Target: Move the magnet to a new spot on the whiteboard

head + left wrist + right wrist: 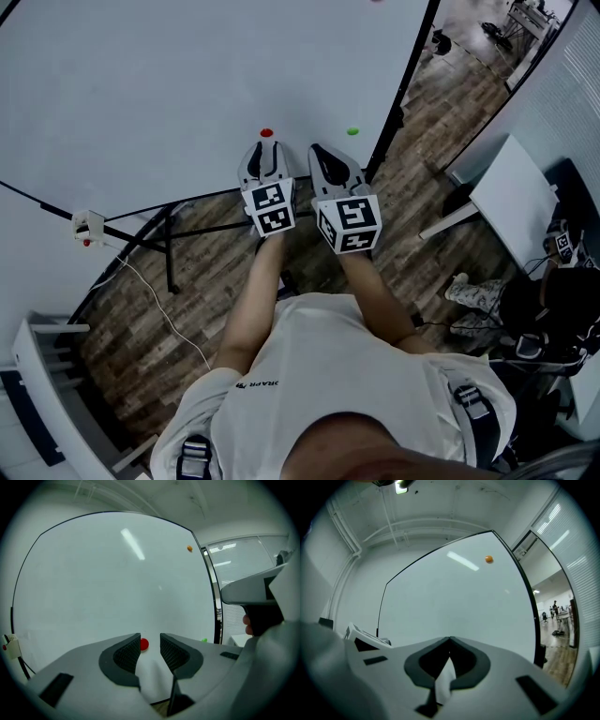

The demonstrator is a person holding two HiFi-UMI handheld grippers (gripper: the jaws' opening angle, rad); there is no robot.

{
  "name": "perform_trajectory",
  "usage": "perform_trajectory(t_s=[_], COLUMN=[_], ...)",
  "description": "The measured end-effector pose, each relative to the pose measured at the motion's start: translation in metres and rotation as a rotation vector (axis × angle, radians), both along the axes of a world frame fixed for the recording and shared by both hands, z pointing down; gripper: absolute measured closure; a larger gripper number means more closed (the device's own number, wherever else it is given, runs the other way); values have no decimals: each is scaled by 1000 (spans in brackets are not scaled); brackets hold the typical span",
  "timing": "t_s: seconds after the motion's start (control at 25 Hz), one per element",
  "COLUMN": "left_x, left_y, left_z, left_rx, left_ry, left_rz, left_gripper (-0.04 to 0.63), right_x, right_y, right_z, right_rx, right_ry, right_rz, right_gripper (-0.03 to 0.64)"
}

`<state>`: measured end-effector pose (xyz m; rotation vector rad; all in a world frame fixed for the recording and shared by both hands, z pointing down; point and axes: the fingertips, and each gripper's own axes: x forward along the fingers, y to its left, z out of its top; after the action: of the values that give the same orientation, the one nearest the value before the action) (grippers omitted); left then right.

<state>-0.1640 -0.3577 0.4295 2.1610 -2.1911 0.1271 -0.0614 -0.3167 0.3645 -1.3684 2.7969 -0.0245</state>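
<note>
Our left gripper [265, 146] held its jaws apart, pads clear of the red magnet [266, 133], a small round glossy button stuck low on the whiteboard [169, 75] just ahead of the tips. Bare board spread left and above it. Our right gripper [319, 150] had its jaws together, empty. A green magnet [352, 131] sat near the board's dark right edge [400, 94].

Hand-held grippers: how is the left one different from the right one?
The left hand-held gripper has its jaws apart, while the right hand-held gripper has its jaws shut together. The red magnet shows through the left one's gap, and nothing shows between the right one's jaws. Both are grey and point at the whiteboard.
</note>
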Motion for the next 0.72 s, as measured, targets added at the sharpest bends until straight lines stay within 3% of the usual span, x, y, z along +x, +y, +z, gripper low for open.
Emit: perform_trajectory(t_s=[0.72], left_x=[-10], left_y=[-18], left_z=[22], left_rx=[-32], left_ry=[-14], left_rz=[-15], left_gripper=[471], right_x=[-2], right_y=[5], right_z=[-4], right_rx=[9], right_ry=[-1], right_rz=[6], right_gripper=[604])
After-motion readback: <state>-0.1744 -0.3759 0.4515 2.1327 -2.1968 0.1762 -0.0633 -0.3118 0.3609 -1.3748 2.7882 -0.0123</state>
